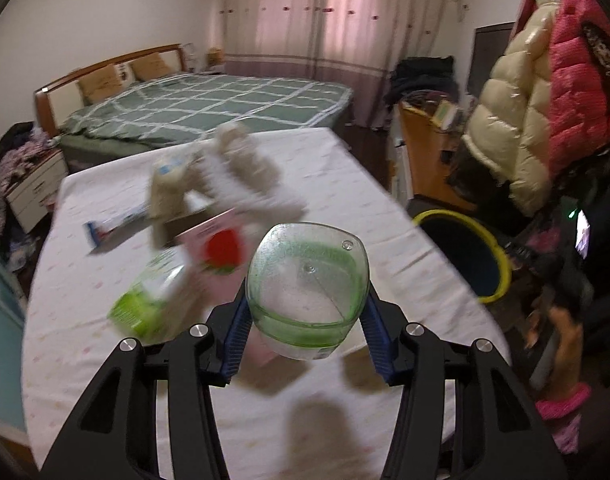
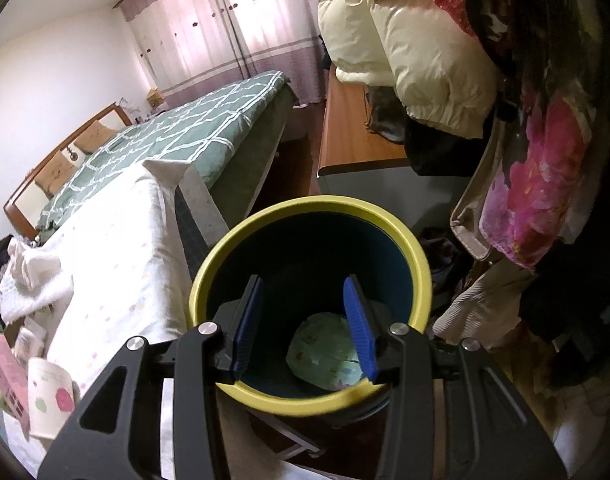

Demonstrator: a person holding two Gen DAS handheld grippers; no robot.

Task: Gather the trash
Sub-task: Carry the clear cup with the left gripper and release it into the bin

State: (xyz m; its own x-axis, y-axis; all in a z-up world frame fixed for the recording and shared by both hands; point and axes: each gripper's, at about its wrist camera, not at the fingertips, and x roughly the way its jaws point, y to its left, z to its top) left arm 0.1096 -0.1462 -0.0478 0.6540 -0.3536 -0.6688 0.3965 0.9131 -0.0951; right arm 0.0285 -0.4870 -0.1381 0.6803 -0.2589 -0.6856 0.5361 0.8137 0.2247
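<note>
Trash bin (image 2: pixel 209 280) gapes beneath the spread, empty right hand-held gripper (image 2: pixel 303 326) (left hand-held gripper (image 1: pixel 305 320) clamps a cup (image 1: pixel 307 292)).

Colours and patterns, table and bin area.
Clear plastic cup (image 1: pixel 307 295), green-tinted rim band; gripper pads (image 1: pixel 236 336) blue on black frames. Tablecloth (image 1: pixel 345 184) white, faint pastel dots. Pink card (image 1: pixel 217 248) with red shape; green-white packet (image 1: pixel 149 300) near left. Bin (image 2: pixel 419 256): yellow rim, dark blue inside, pale green wrapper (image 2: pixel 325 356) within. Far bedspread (image 1: pixel 209 100) green, white lattice lines.
</note>
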